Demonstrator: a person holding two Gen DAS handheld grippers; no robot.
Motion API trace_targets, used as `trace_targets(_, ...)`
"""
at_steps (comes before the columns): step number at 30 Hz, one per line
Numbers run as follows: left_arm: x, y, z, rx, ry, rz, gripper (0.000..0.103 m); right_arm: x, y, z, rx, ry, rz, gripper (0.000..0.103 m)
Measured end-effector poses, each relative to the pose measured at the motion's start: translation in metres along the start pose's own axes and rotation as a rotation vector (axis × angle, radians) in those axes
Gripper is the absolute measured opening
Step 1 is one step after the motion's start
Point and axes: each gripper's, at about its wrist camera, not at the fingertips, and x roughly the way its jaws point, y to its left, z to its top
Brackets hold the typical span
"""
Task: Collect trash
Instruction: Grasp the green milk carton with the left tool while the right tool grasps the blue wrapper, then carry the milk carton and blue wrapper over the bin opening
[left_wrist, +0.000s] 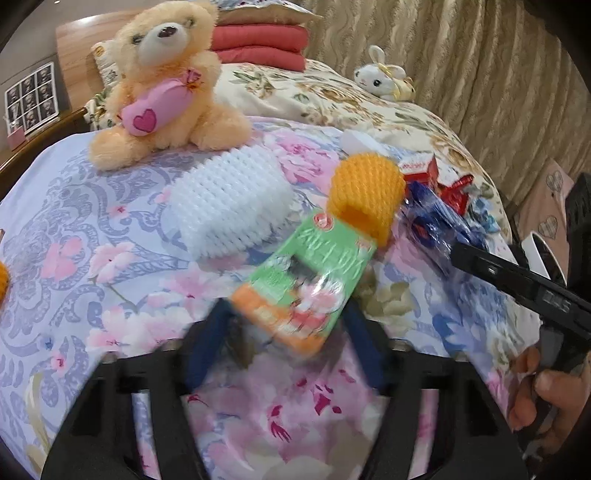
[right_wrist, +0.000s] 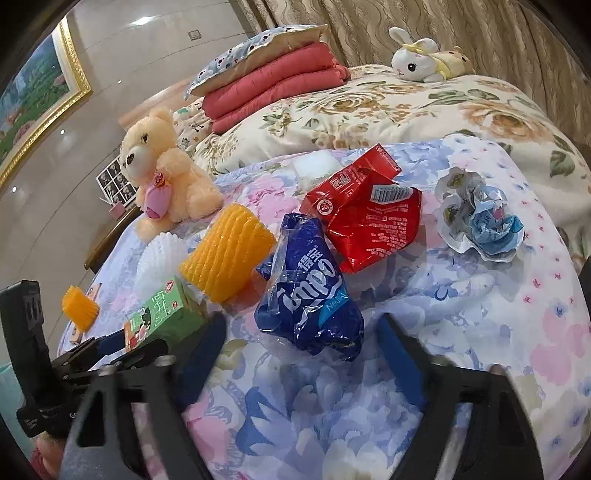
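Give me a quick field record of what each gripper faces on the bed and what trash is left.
surface: floral bedspread
left gripper: jaws on either side of green and orange carton; contact unclear, blurred
right gripper: jaws open, crumpled blue plastic wrapper between them, not pressed
other trash: red crumpled packet, orange foam net sleeve, white foam net sleeve, crumpled white and blue paper ball
not trash: peach teddy bear, white plush rabbit
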Motion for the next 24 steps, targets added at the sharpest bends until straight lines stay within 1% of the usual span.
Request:
trace_targets(1, -0.001, -0.002, -0.001, 0.006, -0.002, 0.002, 0.055, 0.000, 0.000, -0.001, -0.001, 0.003, -0.006, 0.050)
trace_targets(4, -0.011, -0.006, -0.006, 0.022, -0.033, 0.001, 0.055, -0.009, -0.002, -0.007, 0.005, -0.017, 0.015, 0.047)
trace_targets(11, -0.026, -0.021, -0.024, 0.015, -0.048, -0.025, 0.054, -0.035, -0.009, -0.023, 0.026, -0.042, 0.052, 0.046)
trace_targets(17, -0.032, -0.046, -0.032, 0.028, -0.047, -0.073, 0.054, -0.060, -0.024, -0.035, 0.061, -0.059, 0.044, 0.046)
trace_targets(24, -0.041, -0.082, -0.029, 0.077, -0.076, -0.132, 0.054, -0.091, -0.043, -0.046, 0.085, -0.090, 0.008, 0.046)
